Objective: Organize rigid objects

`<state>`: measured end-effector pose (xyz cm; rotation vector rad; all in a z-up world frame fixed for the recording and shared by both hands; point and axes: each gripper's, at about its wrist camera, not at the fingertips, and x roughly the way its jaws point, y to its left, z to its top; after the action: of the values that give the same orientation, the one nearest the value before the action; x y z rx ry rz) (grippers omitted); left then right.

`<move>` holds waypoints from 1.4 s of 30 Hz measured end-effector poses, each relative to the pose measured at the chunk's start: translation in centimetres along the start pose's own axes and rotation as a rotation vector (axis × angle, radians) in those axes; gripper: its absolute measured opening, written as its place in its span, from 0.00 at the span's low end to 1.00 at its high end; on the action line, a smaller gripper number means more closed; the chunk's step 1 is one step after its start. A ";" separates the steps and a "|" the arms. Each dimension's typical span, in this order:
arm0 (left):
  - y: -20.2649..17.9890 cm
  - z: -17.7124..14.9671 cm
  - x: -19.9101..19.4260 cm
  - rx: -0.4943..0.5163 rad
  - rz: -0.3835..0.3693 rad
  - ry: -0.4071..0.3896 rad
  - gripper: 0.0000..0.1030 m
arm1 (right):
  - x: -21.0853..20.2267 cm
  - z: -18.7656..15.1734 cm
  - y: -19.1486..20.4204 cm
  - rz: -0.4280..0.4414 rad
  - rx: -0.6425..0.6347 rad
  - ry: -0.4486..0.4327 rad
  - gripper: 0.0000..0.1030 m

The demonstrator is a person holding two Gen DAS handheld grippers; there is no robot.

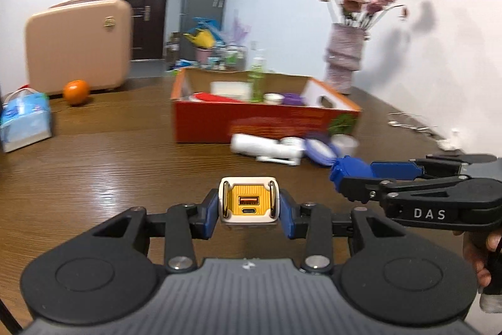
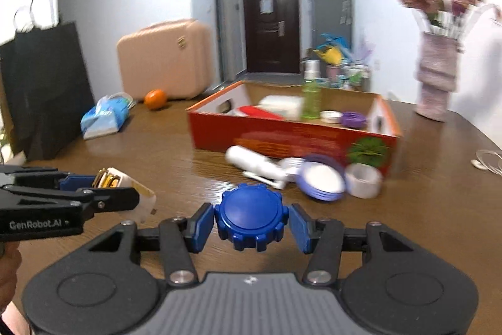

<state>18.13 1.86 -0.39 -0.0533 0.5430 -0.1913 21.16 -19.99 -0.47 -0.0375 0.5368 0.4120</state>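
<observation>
Left tool (image 1: 248, 203) clenched on a white charger (image 1: 248, 200), yellow port face toward the camera, pads on both its sides, held above the bench (image 1: 125, 165). Right tool (image 2: 251, 217) clenched on a blue ridged cap (image 2: 251, 215), also held off the bench. The two tools sit side by side, near each other; each shows at the edge of the other's view.

Just beyond them, loose things lie in a cluster on the bench against the front wall of the box: a white bottle (image 2: 251, 164) on its side, a purple-rimmed lid (image 2: 321, 178) tilted, a white tape roll (image 2: 364, 180). These lie between the tools and the box.

Red-orange cardboard box (image 2: 282, 137), open top. Inside: a green bottle (image 2: 310, 98) upright, a red item, a white block, a small white jar and a purple lid (image 2: 354, 119) near the right end.

Further left on the bench: a blue tissue pack (image 2: 105, 116), an orange (image 2: 155, 99), a pink suitcase (image 2: 163, 58), a black paper bag (image 2: 47, 90). Far right: a ribbed vase (image 2: 436, 74) of pink flowers, white cables beside it.

Bench is dark wood grain. Behind: white walls, a dark door (image 2: 271, 24), a grey cabinet, clutter, blurred.
</observation>
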 end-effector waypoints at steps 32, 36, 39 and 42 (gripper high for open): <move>7.0 16.1 22.4 -0.022 0.084 0.103 0.49 | 23.4 14.0 -3.2 0.227 0.037 0.111 0.55; 7.0 16.6 20.3 -0.014 0.106 0.066 0.57 | 20.5 14.6 -4.9 0.181 0.082 0.052 0.55; 6.9 16.5 18.1 -0.016 0.141 0.035 0.59 | 17.0 14.5 -5.9 0.142 0.092 0.006 0.56; 6.2 15.7 15.1 0.001 0.161 0.003 0.65 | 12.9 13.4 -6.4 0.114 0.058 -0.025 0.62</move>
<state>39.95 5.01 4.72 -0.0082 0.5479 -0.0349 40.25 -19.16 4.16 0.0537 0.5279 0.5073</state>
